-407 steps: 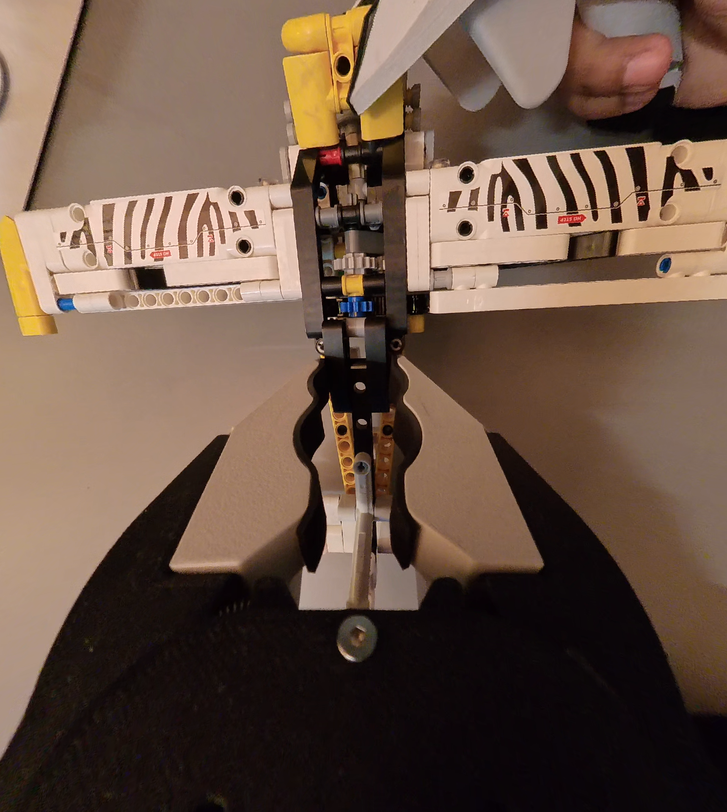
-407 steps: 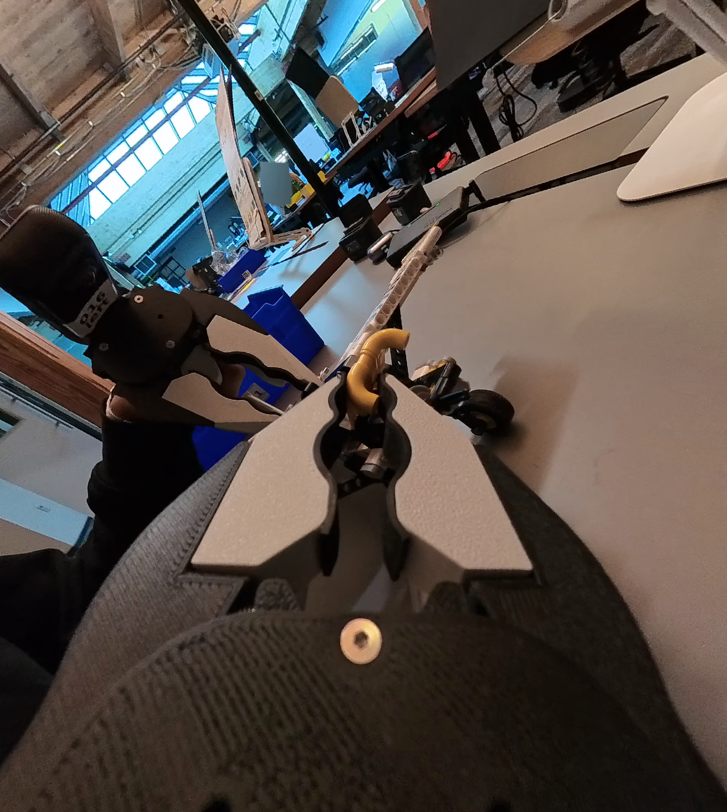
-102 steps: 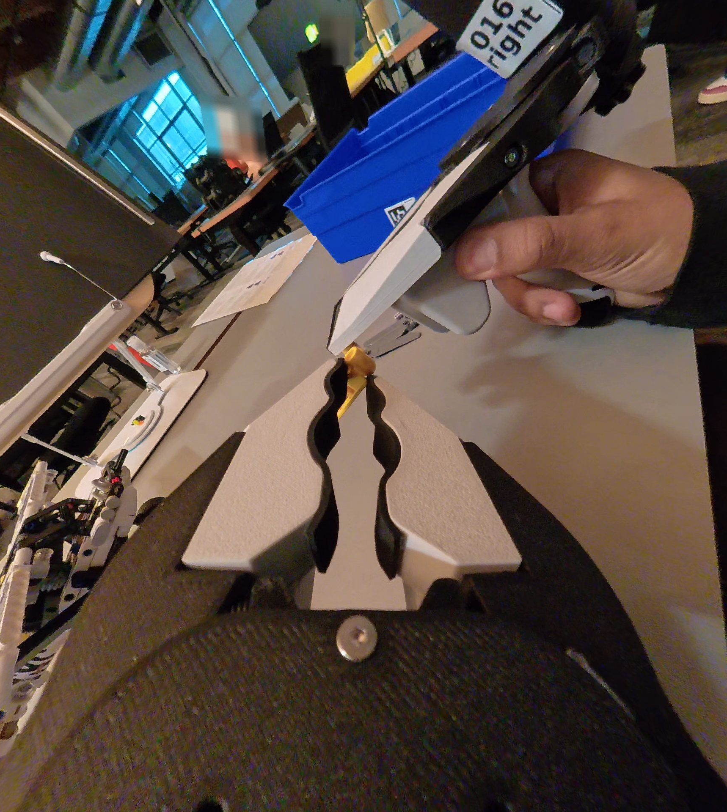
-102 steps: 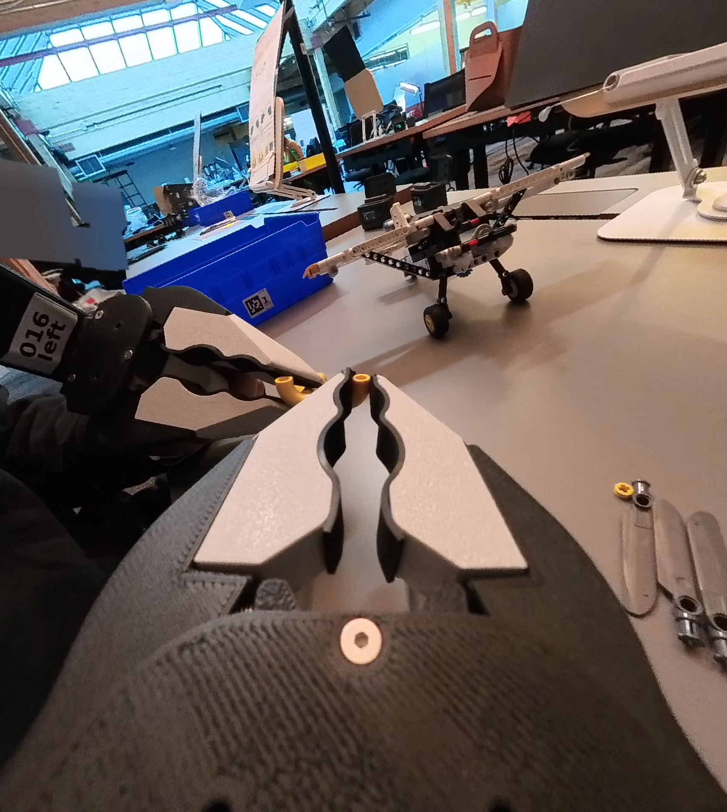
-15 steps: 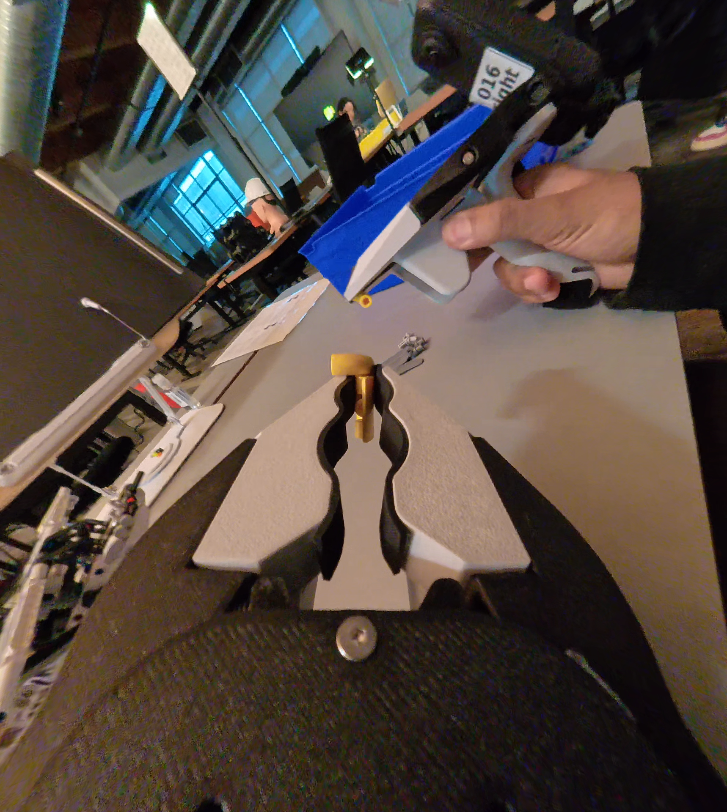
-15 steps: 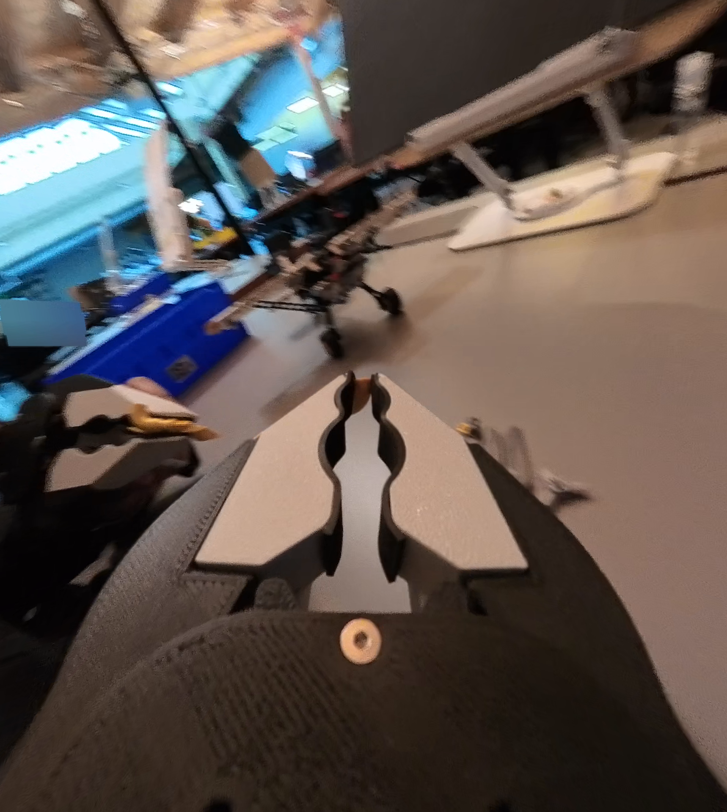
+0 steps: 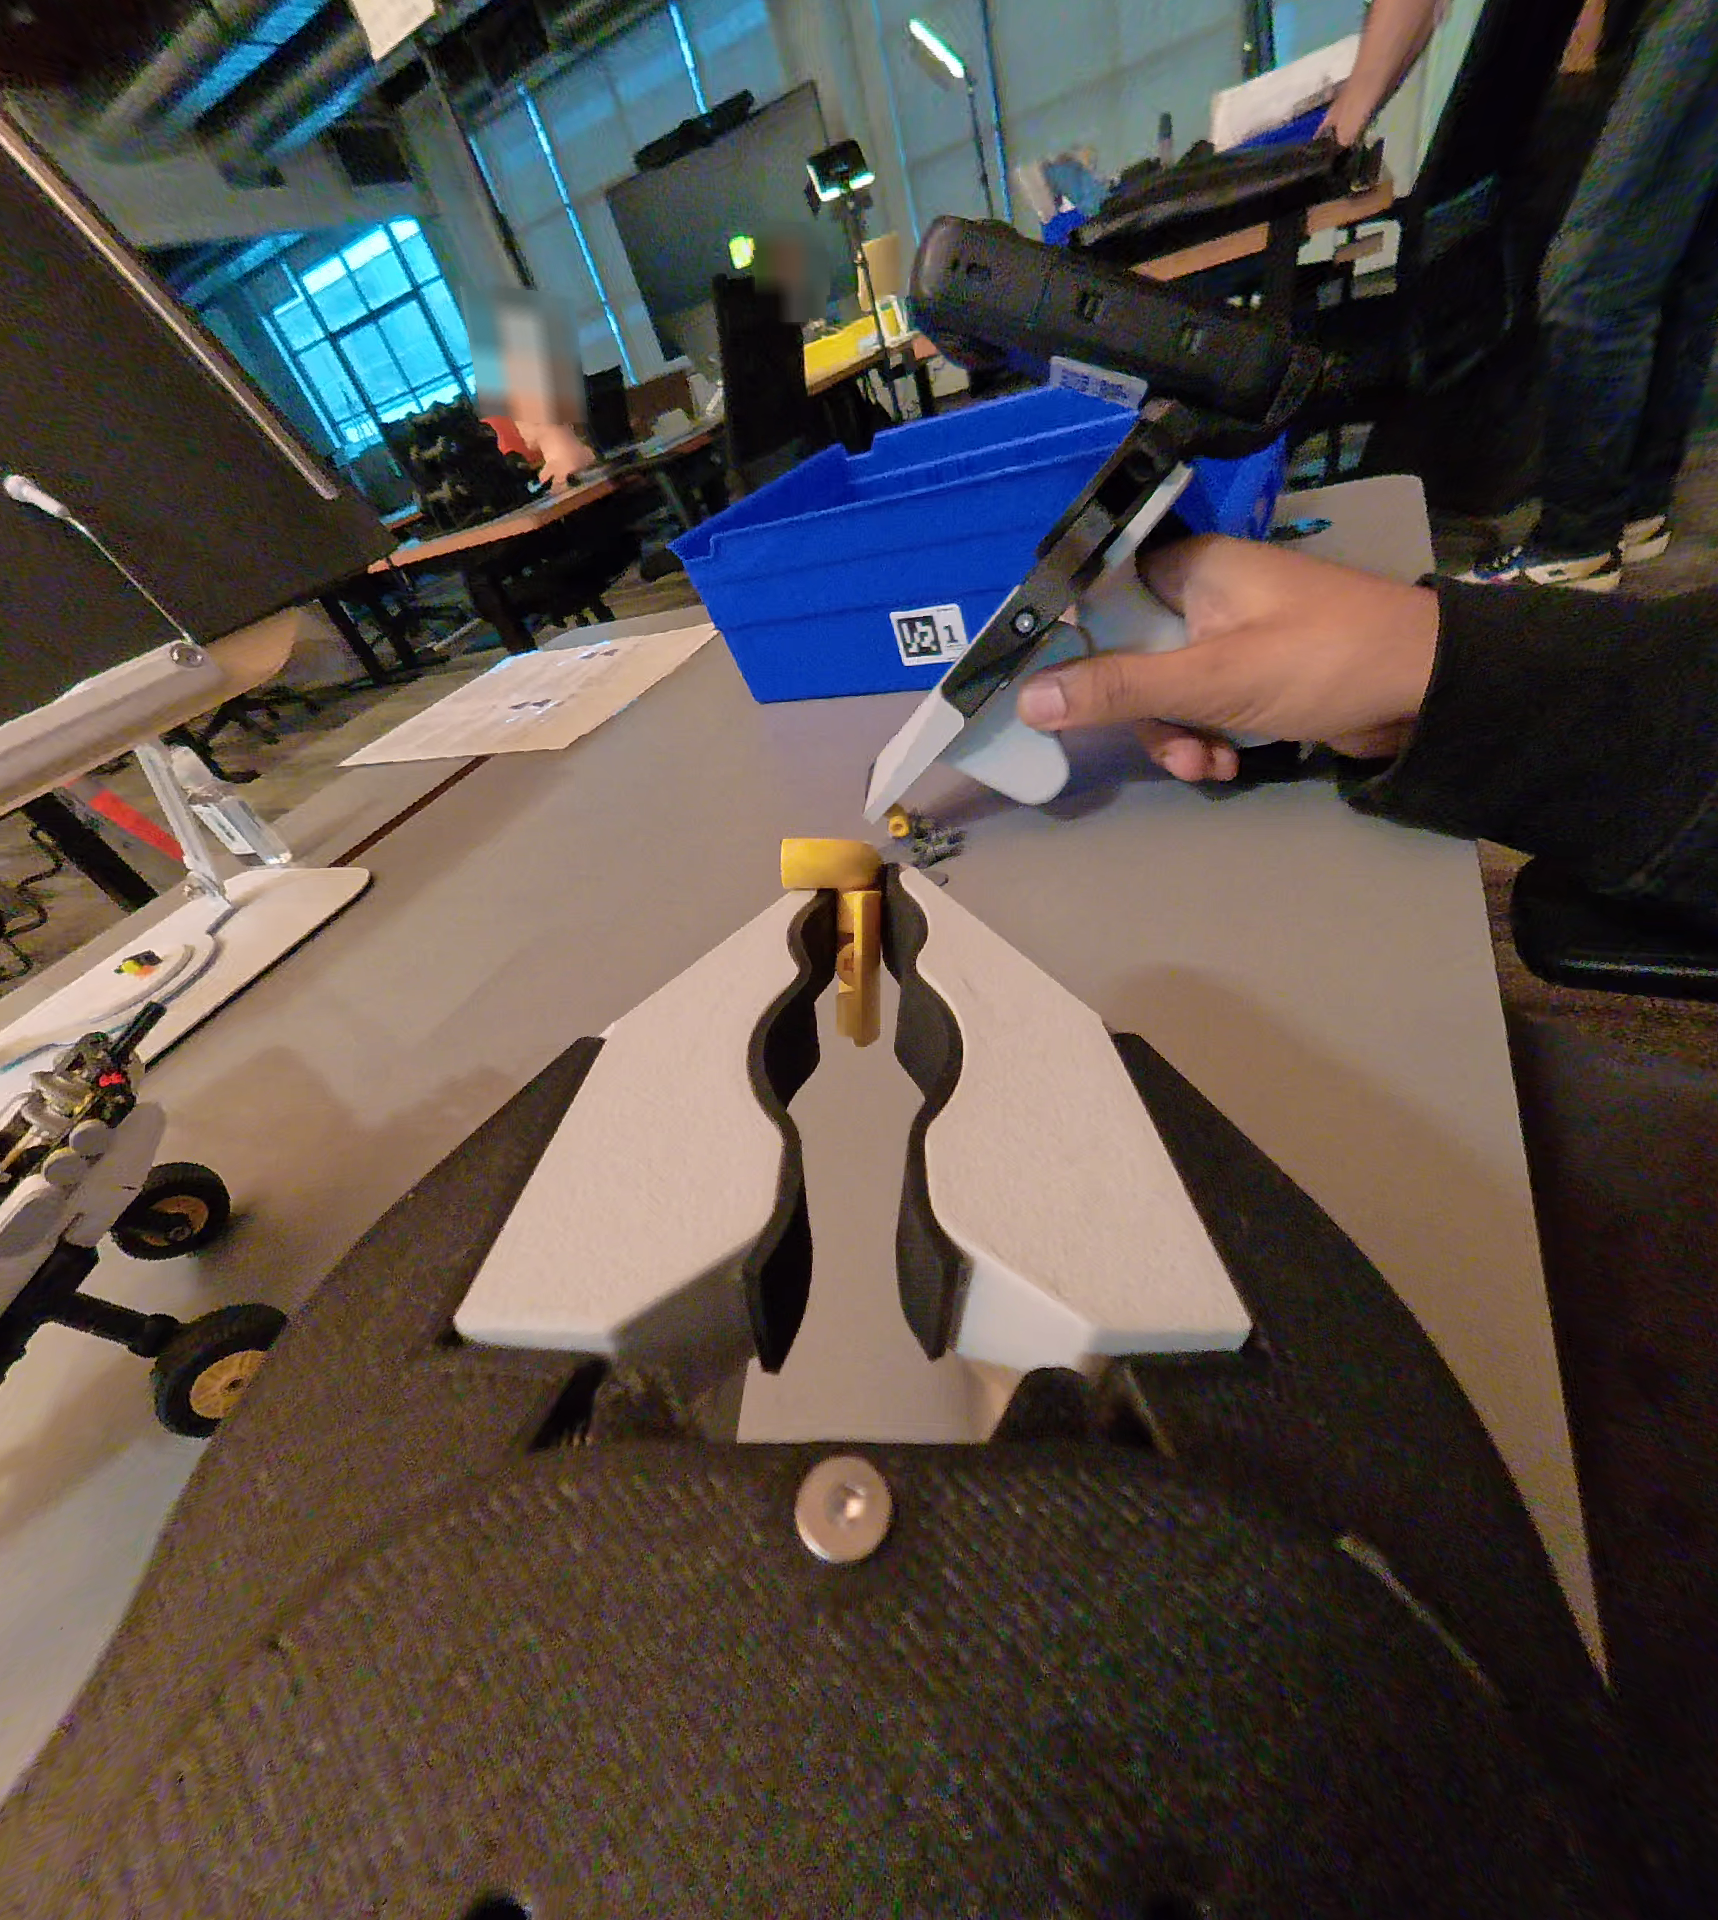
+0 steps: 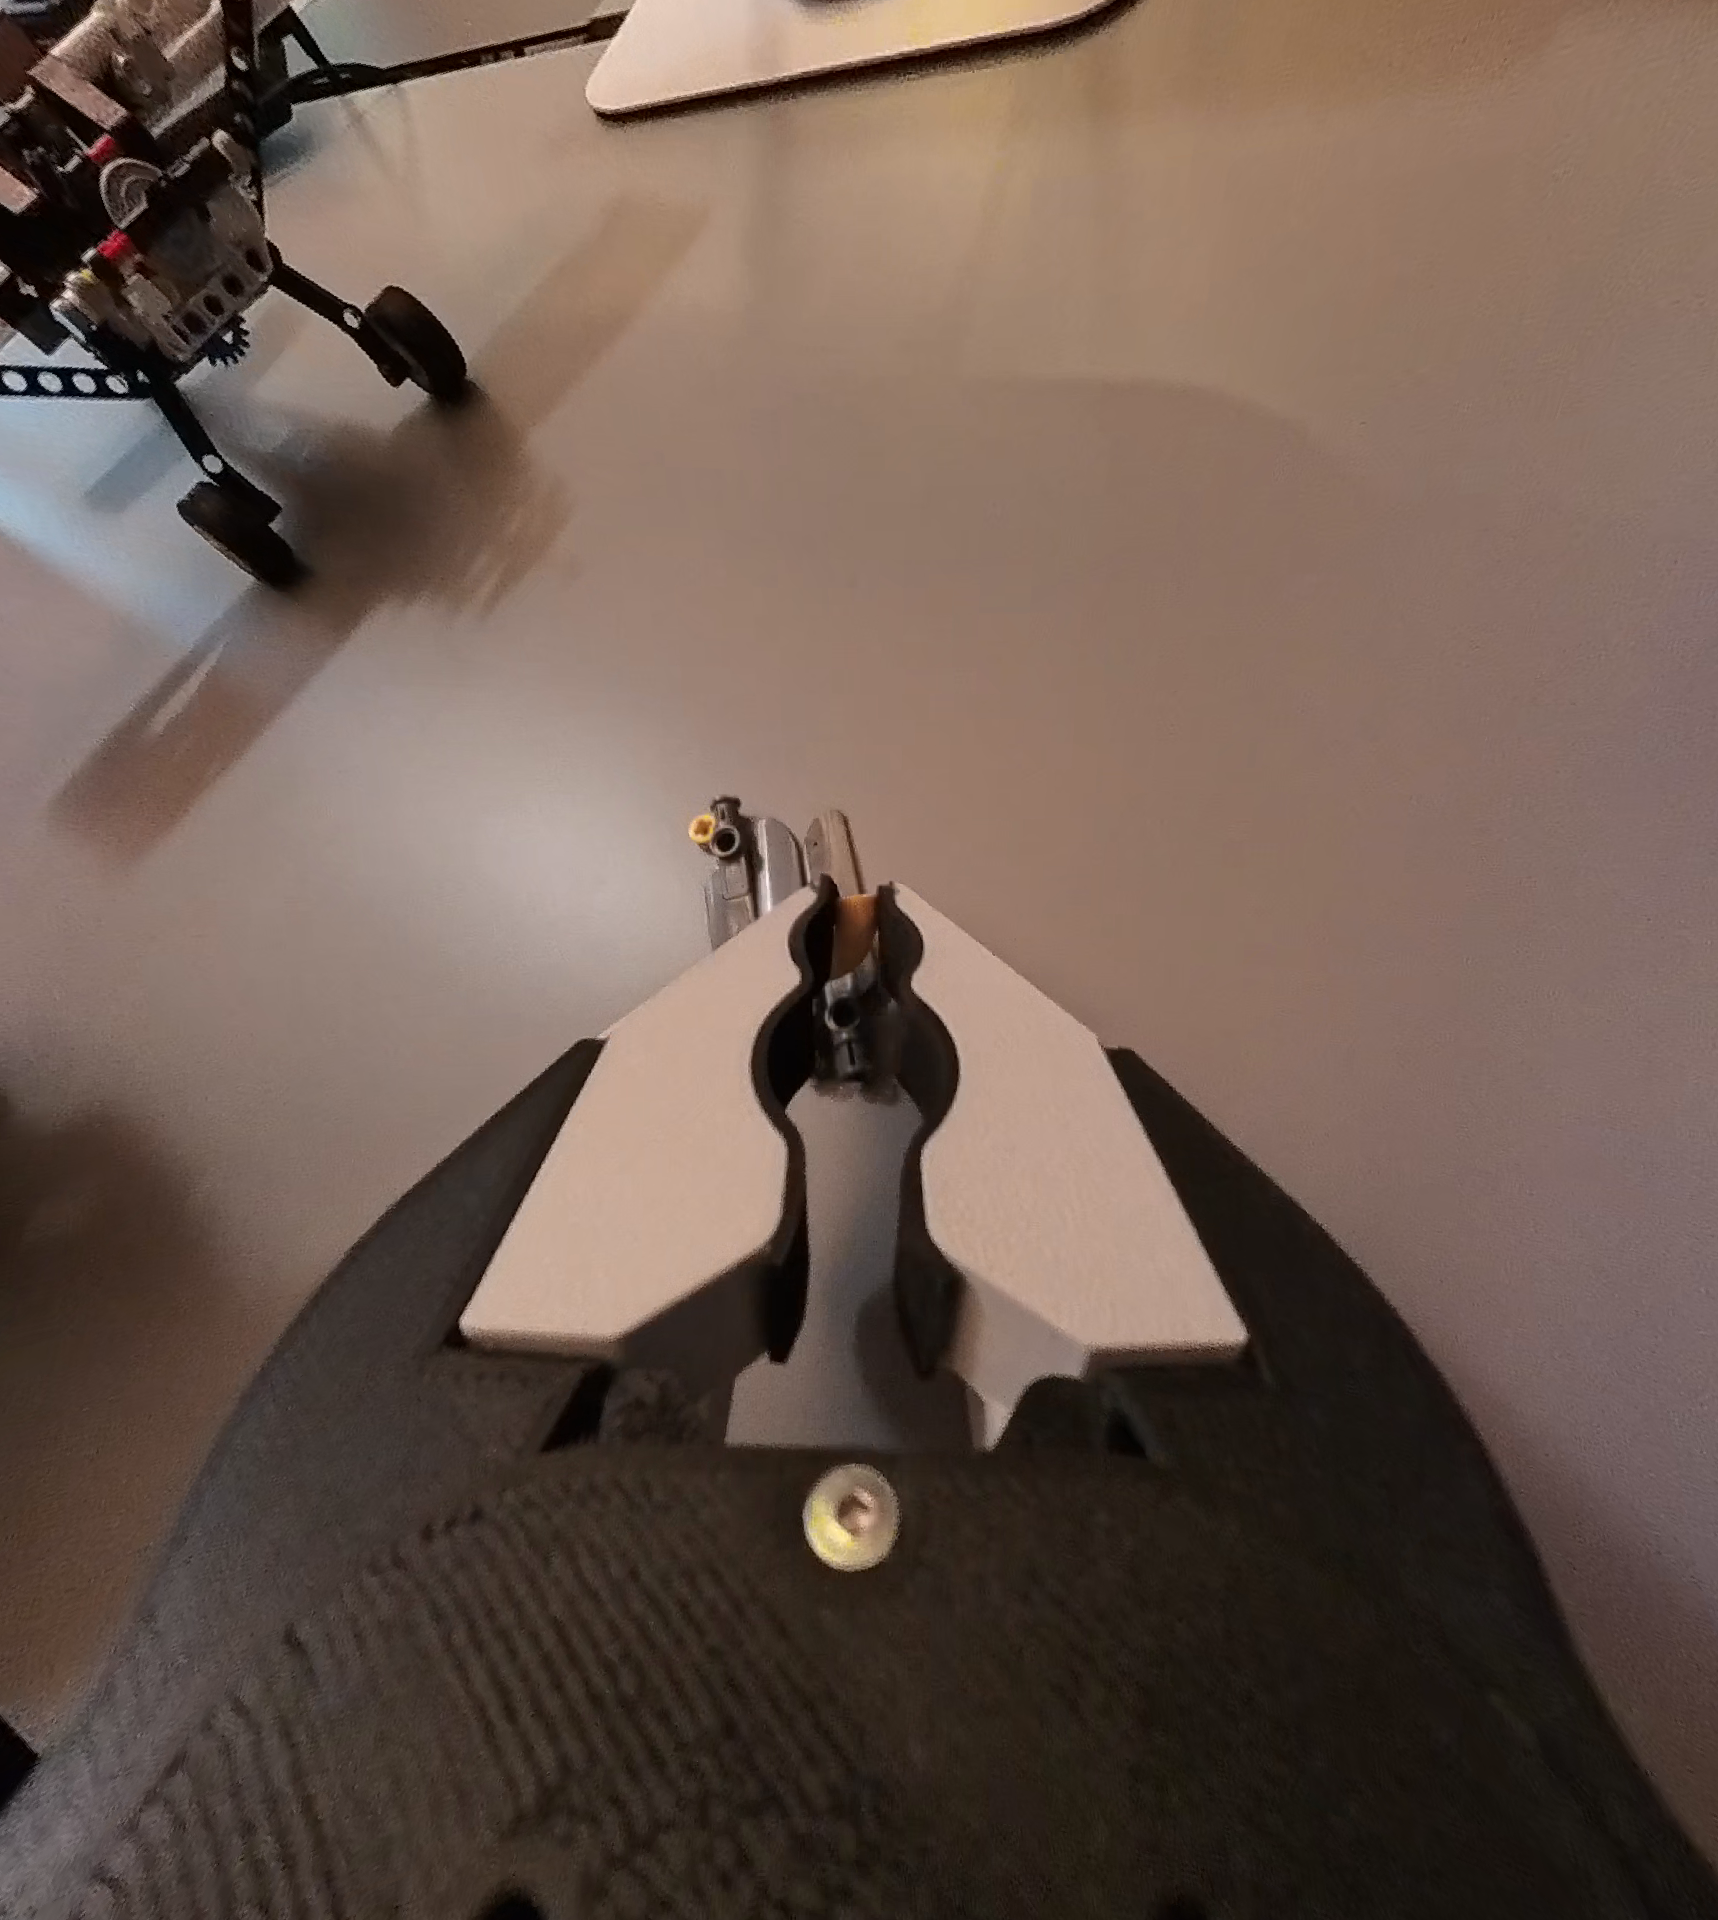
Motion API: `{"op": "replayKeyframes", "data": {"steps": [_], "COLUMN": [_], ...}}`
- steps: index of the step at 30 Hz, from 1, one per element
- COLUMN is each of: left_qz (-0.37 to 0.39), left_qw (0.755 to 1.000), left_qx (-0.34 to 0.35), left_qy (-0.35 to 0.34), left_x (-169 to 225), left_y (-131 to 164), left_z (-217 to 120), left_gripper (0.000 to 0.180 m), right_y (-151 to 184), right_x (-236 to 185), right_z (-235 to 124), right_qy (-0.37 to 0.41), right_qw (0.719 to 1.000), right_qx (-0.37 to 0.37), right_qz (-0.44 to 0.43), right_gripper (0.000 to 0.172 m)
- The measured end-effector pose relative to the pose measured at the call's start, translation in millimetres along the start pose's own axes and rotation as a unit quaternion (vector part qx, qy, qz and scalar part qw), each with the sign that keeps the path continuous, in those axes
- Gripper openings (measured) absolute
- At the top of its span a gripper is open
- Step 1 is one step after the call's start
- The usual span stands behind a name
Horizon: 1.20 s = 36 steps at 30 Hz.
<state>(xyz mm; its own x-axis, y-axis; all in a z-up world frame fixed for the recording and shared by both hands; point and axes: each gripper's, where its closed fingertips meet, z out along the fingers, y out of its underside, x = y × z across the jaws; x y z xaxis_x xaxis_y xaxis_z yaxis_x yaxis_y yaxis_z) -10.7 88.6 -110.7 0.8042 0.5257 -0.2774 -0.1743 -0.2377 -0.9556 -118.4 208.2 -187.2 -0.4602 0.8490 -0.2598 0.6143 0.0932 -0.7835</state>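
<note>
My left gripper [image 7: 847,891] is shut on a yellow bent connector piece [image 7: 855,966], whose round end [image 7: 827,864] sticks out to the left beyond the fingertips. It is held above the grey table [image 7: 1198,1039]. My right gripper [image 8: 855,896] is shut on a small yellow piece [image 8: 855,925] and hangs tip-down just over grey blade parts [image 8: 767,868] lying on the table. A small yellow bush [image 8: 699,828] and a dark pin [image 8: 727,840] lie beside the blades. In the left wrist view the right gripper [image 7: 886,810] points down at those parts [image 7: 930,834], held by a hand [image 7: 1250,665].
A brick-built model plane on wheels stands at the left [image 7: 34,1174], and at the top left of the right wrist view [image 8: 128,239]. A blue bin [image 7: 886,551], a paper sheet [image 7: 533,696] and a white monitor-stand base [image 7: 242,925] lie farther back. People stand and sit in the background. One gripper's finger ends stand about 20 centimeters off the other's. It is some 5 centimeters from my right tips to the small yellow bush [image 8: 699,828].
The right gripper has swung down from mid-air to just above the grey blade parts, still shut on its small yellow piece. The left gripper keeps its yellow connector and has barely moved.
</note>
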Motion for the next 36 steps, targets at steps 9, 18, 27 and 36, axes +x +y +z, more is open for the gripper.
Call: {"op": "replayKeyframes", "data": {"steps": [9,18,27,36], "left_qz": [-0.032,-0.07,-0.161,-0.325], "left_qw": [0.999,0.997,0.984,0.92], "left_qx": [0.01,0.019,0.05,0.11], "left_qy": [0.004,0.008,0.052,0.189], "left_x": [-6,-13,-17,-5], "left_y": [-2,-3,-8,-24], "left_z": [-2,-4,-7,-14], "left_gripper": [0.004,0.004,0.004,0.004], "right_y": [0,-32,-42,-25], "right_x": [1,-40,-166,-190], "right_z": [1,-22,-50,-57], "right_qy": [-0.01,-0.097,-0.33,-0.452], "right_qw": [1.0,0.988,0.923,0.875], "right_qx": [-0.003,0.113,0.179,0.162], "right_qz": [0.015,-0.031,-0.08,-0.062], "right_gripper": [0.007,0.022,0.021,0.008]}}
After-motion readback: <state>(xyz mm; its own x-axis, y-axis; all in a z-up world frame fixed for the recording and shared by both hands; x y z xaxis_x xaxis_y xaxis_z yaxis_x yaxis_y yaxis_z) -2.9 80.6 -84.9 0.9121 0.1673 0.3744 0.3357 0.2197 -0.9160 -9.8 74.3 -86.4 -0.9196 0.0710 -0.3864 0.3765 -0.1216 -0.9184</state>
